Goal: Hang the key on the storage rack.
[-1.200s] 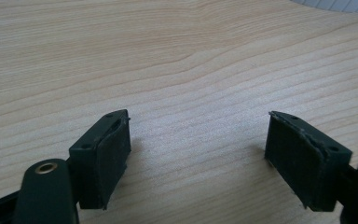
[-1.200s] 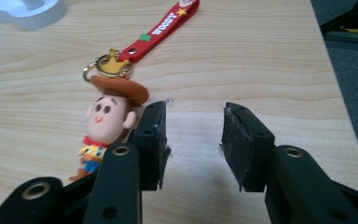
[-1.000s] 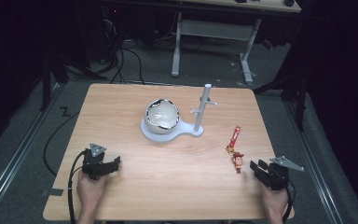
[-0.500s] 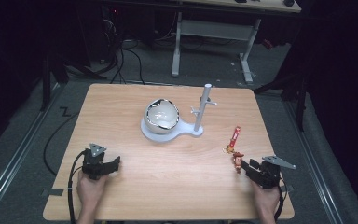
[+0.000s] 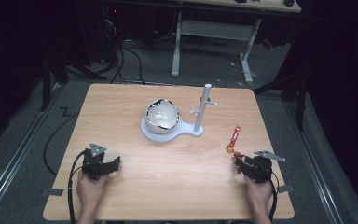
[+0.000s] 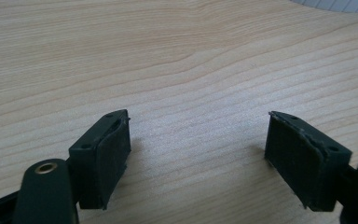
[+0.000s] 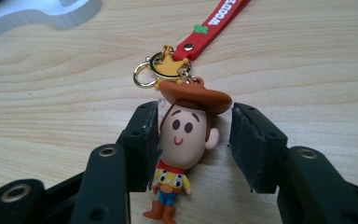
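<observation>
Dark room, grey floor (image 5: 37,116), white-legged desk (image 5: 214,28) behind.

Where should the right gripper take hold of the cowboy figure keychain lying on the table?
Grip the cowboy figure keychain across its round head, coming from the feet end as the right gripper now does. It lies flat, and the head is its widest, firmest part; the red strap trails away.

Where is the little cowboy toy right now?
The cowboy keychain lies flat on the table between the open jaws of the right gripper, at the high view's right, with its red strap stretching toward the white stand.
</observation>
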Tool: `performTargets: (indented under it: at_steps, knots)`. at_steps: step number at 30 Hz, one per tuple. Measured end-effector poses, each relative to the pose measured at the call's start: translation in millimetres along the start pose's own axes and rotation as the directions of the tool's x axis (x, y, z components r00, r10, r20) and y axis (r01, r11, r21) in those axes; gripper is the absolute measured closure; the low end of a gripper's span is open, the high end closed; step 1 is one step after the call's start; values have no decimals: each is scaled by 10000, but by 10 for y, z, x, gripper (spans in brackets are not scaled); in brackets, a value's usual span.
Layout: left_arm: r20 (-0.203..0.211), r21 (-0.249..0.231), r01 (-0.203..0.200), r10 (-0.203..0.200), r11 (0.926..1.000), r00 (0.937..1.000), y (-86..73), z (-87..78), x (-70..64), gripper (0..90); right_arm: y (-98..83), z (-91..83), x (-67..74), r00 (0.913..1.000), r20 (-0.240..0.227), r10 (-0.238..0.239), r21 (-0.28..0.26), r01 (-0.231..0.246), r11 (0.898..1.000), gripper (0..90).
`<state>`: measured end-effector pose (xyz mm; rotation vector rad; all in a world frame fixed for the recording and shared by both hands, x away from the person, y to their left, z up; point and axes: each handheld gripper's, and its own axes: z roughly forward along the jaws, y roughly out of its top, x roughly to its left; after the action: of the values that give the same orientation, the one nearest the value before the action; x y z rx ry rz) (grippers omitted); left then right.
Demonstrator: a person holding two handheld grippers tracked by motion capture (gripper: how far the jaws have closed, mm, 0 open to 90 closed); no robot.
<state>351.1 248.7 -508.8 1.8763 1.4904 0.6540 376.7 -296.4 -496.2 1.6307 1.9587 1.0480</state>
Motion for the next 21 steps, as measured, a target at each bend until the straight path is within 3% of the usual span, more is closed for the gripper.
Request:
performTargets:
  at_steps: [4,10,21]
  knots:
    - [-1,0,-1,1,10000,10000,0,0,0,228,-1,35,7,10000,-41,29,109,-29,9999,530]
    - [-2,-1,0,0,10000,10000,0,0,0,228,-9,68,23,9996,-21,-274,96,274,9996,630]
    - [9,-6,10,-10,10000,10000,0,0,1,229,-11,75,43,9968,-105,-791,126,792,9968,667]
